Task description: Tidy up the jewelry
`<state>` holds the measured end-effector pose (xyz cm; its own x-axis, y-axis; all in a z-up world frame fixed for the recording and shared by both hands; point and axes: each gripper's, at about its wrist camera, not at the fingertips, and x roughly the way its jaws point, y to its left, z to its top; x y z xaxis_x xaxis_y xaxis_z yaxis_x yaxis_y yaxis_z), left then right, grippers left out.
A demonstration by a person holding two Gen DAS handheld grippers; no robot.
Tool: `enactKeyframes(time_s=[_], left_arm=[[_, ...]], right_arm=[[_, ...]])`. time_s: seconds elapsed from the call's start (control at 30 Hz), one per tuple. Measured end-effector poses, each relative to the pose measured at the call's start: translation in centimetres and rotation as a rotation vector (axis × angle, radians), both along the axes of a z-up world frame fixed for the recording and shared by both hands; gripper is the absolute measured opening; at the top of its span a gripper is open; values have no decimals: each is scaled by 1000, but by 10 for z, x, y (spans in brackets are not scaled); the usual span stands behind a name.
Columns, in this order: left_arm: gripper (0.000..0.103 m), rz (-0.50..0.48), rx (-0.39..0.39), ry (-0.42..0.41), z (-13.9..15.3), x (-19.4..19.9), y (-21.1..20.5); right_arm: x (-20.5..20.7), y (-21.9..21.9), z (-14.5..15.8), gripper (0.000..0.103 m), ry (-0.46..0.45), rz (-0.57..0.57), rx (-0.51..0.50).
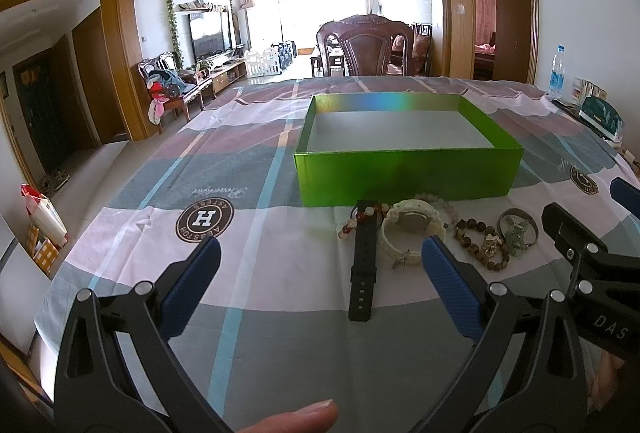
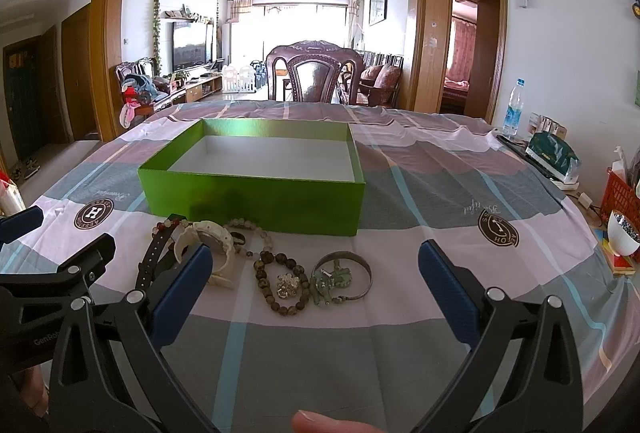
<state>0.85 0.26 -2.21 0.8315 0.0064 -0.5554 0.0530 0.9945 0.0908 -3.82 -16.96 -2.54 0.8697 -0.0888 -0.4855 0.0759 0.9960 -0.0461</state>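
With both the left gripper point(image 1: 320, 269) and right gripper point(image 2: 316, 273) spread wide and empty, a grab risked snagging the brown wooden bead bracelet point(image 2: 280, 281) touching the thin silver metal bangle point(image 2: 352, 273), dragging neighbours short of the empty green cardboard box point(image 2: 256, 193).

The tablecloth point(image 1: 120, 233) badge point(image 1: 205, 219) shows "H"; the right gripper point(image 1: 592, 217) reads "DAS".

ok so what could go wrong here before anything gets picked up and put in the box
1. The jewelry lies bunched: the black rubber watch strap crosses the red and pale bead bracelet and touches the white plastic watch, so one grab may drag the neighbours.
2. The dark brown bead bracelet overlaps the thin metal bangle with a green charm; they could snag.
3. Both grippers, left and right, sit close with open jaws and could bump over the pile before reaching the green cardboard box.
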Motion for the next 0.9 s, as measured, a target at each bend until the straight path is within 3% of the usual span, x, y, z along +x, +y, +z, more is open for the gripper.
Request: enactKeyframes(time_s=[0.13,0.27,0.37,0.47,0.53,0.6,0.87,0.9], left_arm=[[99,6,33,88,-11,12,-3],[99,-4,70,234,-28,33,-4],[99,-32,44,307,-37,47,-1],[94,-9,40,337,-39,60,5],[81,-23,19,355,-38,65,5],[81,-33,19,371,-39,71,2],[78,-40,11,393,-48,92,-8],[66,-39,11,397,-50,95,-7]], right_arm=[[10,-8,-8,100,69,-34,-40],[17,-15,-20,100,167,-52,-158],[27,-37,-32,99,287,-45,-61],[36,-55,-42,77,383,-24,44],[39,-61,-44,66,399,-49,51],[44,-64,-46,61,401,-52,58],[79,-59,-41,61,405,-36,44],[85,-57,-44,57,417,-31,42]])
